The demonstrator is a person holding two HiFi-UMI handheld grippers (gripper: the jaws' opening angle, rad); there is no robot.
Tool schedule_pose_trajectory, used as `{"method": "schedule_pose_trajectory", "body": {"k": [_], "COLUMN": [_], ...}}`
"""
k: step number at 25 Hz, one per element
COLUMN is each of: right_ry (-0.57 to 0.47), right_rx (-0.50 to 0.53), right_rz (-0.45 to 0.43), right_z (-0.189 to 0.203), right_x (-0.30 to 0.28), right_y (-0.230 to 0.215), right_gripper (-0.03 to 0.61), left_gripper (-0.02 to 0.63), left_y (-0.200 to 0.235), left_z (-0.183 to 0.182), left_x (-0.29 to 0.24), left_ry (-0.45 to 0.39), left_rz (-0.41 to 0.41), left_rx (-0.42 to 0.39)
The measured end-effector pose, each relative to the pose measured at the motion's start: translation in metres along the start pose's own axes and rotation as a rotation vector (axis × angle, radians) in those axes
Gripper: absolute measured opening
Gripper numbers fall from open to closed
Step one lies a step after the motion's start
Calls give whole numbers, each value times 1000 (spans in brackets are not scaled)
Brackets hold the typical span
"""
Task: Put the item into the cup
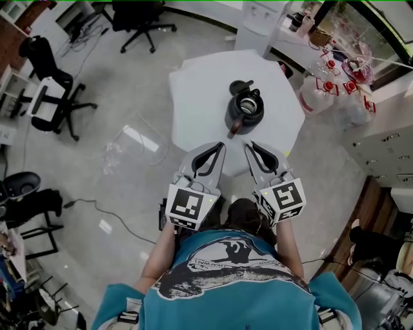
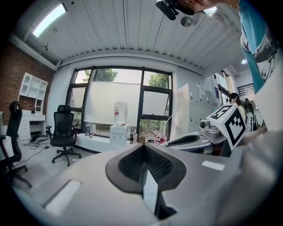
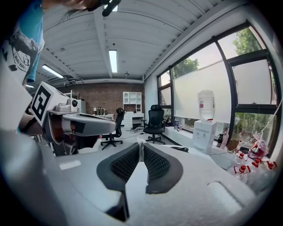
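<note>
A black cup (image 1: 244,111) with a shiny inner rim and a side handle stands near the middle of the white table (image 1: 200,84). Just behind it lies a small black item (image 1: 240,86). My left gripper (image 1: 221,145) and right gripper (image 1: 248,145) hover side by side over the table's near edge, close to my body and short of the cup. Both are shut with nothing between the jaws. In the left gripper view the left gripper (image 2: 142,146) points level out at the room, as does the right gripper (image 3: 141,144) in its own view. Neither view shows the cup.
Black office chairs (image 1: 51,97) stand on the floor to the left and at the back (image 1: 139,19). A water dispenser (image 1: 258,26) and water jugs (image 1: 319,93) sit behind and right of the table. Grey cabinets (image 1: 381,148) line the right side. A cable (image 1: 110,213) crosses the floor.
</note>
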State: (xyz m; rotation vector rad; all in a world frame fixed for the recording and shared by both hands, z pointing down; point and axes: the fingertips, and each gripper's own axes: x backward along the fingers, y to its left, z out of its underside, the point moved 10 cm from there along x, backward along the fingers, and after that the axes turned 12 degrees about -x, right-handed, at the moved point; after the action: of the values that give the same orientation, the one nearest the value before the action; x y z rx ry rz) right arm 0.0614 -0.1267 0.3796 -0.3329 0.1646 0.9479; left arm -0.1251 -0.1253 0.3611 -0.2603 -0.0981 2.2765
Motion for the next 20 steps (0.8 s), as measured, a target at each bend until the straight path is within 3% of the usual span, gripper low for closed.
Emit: {"method": "schedule_pose_trajectory", "body": {"k": [10, 15, 20], "right_ry": [59, 102, 192], "right_rx": [24, 63, 174], "right_rz": [11, -19, -70], "right_z": [-14, -21, -29], "right_x": [-18, -42, -70], "right_y": [-41, -72, -103], "right_gripper": [35, 35, 35], "left_gripper": [18, 18, 18], "left_y": [3, 10, 10], "left_z": [-1, -2, -7], "left_x": [-27, -37, -51], "left_ry": [11, 30, 40], "left_rz": [2, -66, -138], "left_rx": [31, 43, 46]}}
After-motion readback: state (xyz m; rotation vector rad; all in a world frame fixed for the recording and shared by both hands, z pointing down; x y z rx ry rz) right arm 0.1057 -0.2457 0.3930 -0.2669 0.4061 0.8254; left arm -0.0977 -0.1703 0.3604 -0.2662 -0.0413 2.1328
